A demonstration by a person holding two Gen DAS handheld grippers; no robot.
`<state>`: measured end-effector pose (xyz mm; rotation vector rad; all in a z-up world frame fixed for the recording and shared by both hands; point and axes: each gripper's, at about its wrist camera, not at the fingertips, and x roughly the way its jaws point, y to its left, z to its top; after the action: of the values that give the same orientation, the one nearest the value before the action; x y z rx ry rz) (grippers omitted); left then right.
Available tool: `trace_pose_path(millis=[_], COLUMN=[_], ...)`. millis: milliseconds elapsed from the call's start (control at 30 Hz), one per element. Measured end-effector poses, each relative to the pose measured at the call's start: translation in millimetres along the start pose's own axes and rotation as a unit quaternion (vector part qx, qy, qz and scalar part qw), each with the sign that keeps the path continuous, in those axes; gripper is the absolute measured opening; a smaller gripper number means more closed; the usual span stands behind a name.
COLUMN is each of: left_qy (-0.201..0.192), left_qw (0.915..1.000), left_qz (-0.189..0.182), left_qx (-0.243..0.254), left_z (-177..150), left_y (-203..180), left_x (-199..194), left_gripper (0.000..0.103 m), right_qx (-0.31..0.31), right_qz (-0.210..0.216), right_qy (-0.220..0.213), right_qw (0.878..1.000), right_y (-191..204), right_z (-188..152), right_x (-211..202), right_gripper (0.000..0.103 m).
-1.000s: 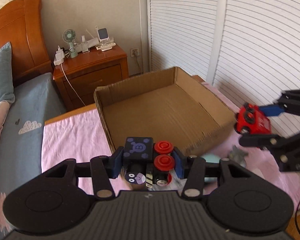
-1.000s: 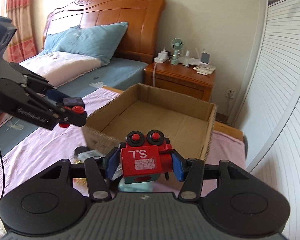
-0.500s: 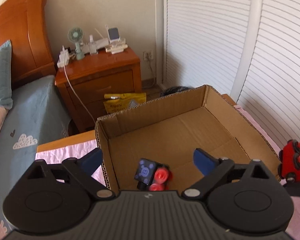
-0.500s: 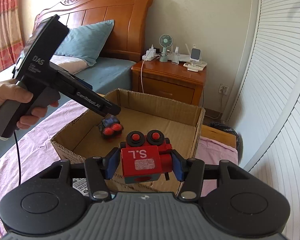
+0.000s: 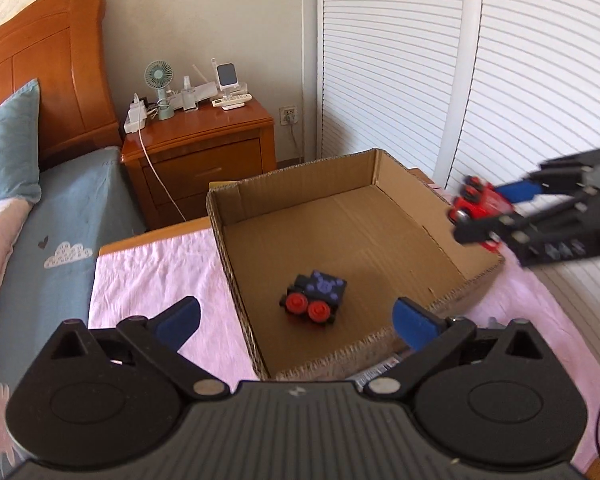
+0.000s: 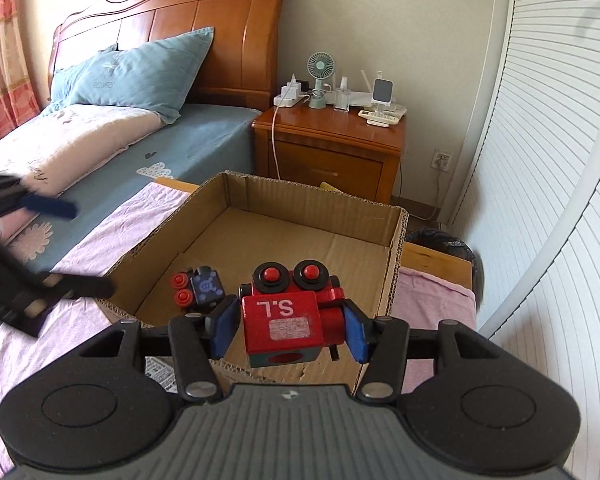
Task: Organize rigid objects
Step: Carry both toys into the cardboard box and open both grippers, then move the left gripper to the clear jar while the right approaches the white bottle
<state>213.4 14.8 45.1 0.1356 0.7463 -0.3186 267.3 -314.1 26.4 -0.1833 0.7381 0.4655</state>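
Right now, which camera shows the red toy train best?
The right wrist view: the red toy train sits close and sharp in the right tool. The left wrist view shows it small, blurred, at the edge.

Bed [image 6: 204,136], nightstand [image 6: 332,148], desk fan [image 6: 320,68]

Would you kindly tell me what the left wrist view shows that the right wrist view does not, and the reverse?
Only the left wrist view shows the left gripper open and empty above the cardboard box. Only the right wrist view shows the white "S.L" lettering on the red toy car, the curtain and the black bin. Both show the box holding the dark blue toy car, the right gripper clamping the red car, and the nightstand.
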Motion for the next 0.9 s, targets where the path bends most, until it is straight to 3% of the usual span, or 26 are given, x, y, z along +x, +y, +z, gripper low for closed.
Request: trace_pose_path(millis=[100, 367, 433, 500, 533, 900], left_qy=[-0.016, -0.001, -0.002, 0.002, 0.003, 0.001], left_qw=[0.9998, 0.9998, 0.9997, 0.9997, 0.9997, 0.9987], left_qz=[0.007, 0.014, 0.020, 0.020, 0.020, 0.029], left_qx=[-0.013, -0.014, -0.011, -0.012, -0.013, -0.042], left_z=[-14.7, -36.8, -42.3, -45.0, -46.6, -62.4], left_y=[-0.2, -4.3, -6.1, -7.1, -7.3, -9.2], left_x=[-15.9, -29.8, -31.1, -31.6, -31.7, -45.1], left_gripper=[0.102, 0.102, 0.102, 0.102, 0.102, 0.102], right_qx=[0.010, 0.031, 0.034, 0.035, 0.037, 0.053], right_qz=[-0.006, -0.029, -0.041, -0.056, -0.062, -0.061], right_qy=[0.010, 0.030, 0.024, 0.016, 0.011, 0.019], right_qw=[1.000, 0.999, 0.998, 0.998, 0.997, 0.997], right_y=[-2.6, -11.5, -12.2, -11.7, -11.2, -1.3], right_z=[10.8, 44.8, 51.0, 51.9, 51.0, 26.2], right_x=[13.6, 59.2, 67.5, 69.5, 67.9, 19.7], right_gripper=[0.059, 0.060, 0.069, 0.100, 0.103, 0.103])
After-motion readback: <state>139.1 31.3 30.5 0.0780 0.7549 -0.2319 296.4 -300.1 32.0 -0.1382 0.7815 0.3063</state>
